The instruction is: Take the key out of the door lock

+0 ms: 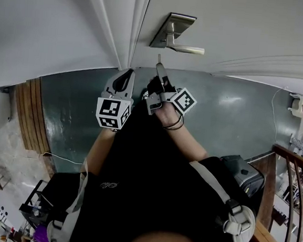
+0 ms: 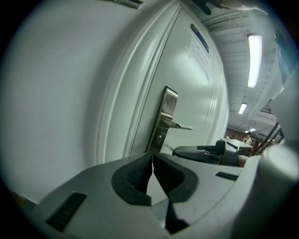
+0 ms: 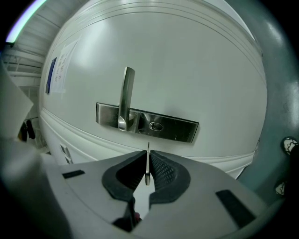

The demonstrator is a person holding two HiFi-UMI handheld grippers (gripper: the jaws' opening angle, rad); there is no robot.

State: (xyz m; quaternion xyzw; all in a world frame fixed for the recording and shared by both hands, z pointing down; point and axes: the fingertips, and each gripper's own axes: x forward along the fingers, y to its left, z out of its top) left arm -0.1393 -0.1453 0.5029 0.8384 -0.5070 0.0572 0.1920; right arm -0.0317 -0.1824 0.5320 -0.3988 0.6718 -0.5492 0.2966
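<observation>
The white door (image 1: 228, 24) carries a steel lock plate (image 1: 172, 30) with a lever handle (image 1: 187, 49). In the right gripper view the keyhole (image 3: 156, 125) on the plate (image 3: 177, 128) is empty. My right gripper (image 3: 147, 156) is shut on the thin metal key (image 3: 147, 163), which stands edge-on between the pads, a short way back from the door. From the head, the key (image 1: 158, 58) sticks out of the right gripper (image 1: 160, 68) just below the handle. My left gripper (image 1: 124, 78) hangs to the left by the door frame, shut with nothing in it (image 2: 153, 156).
Dark green floor (image 1: 230, 119) runs along the door's foot. A wooden railing (image 1: 290, 156) stands at the right, a black bag (image 1: 241, 176) beside it. Wooden boards (image 1: 31, 115) lie at the left, with a thin cable (image 1: 66, 159) on the floor.
</observation>
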